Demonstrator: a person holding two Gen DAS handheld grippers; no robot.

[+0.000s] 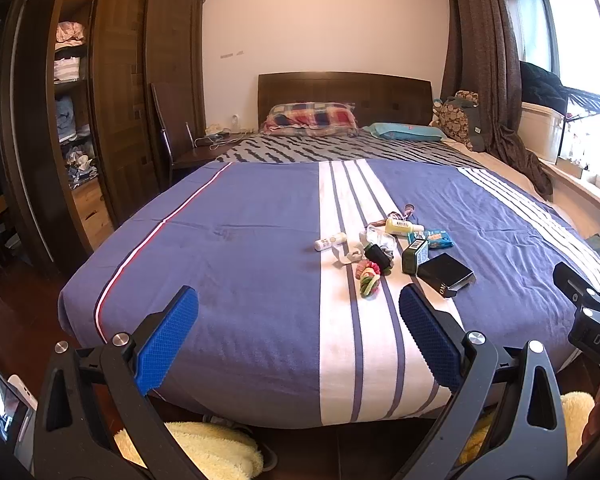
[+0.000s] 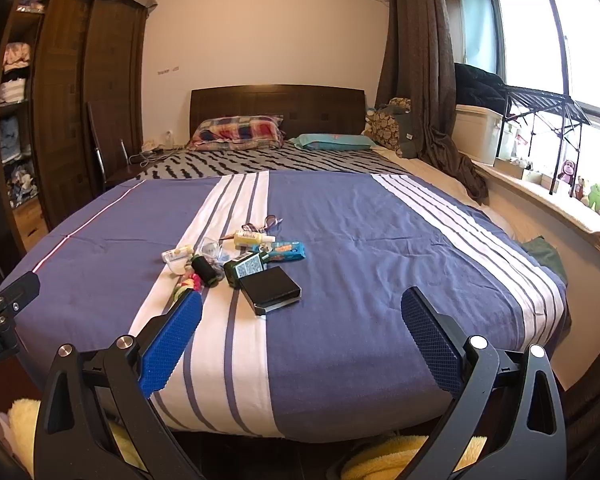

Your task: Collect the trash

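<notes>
Left gripper (image 1: 299,314): I see its jaws spread wide, nothing between the two blue pads, only the blanket (image 1: 236,248) at the foot of the bed.
Right gripper (image 2: 302,316): jaws spread wide too, empty.
Trash pile: one cluster on the white stripe, ahead of both grippers; beyond my left gripper's right jaw, beyond my right gripper's left jaw.
Small white bottle (image 1: 331,241): one, leftmost in the pile.
Colourful bundle (image 1: 369,279): one, nearest my left gripper's right jaw.
Black spool (image 2: 205,270): one, mid-pile.
Yellow bottle (image 1: 402,227): one, at the far side.
Green carton (image 1: 415,255): one, touching the black box (image 1: 446,274), of which I count one, lying flat.
Blue packet (image 2: 286,251): one, rightmost.
Pillows: two at the headboard, one plaid (image 1: 311,119), one teal (image 1: 406,131).
</notes>
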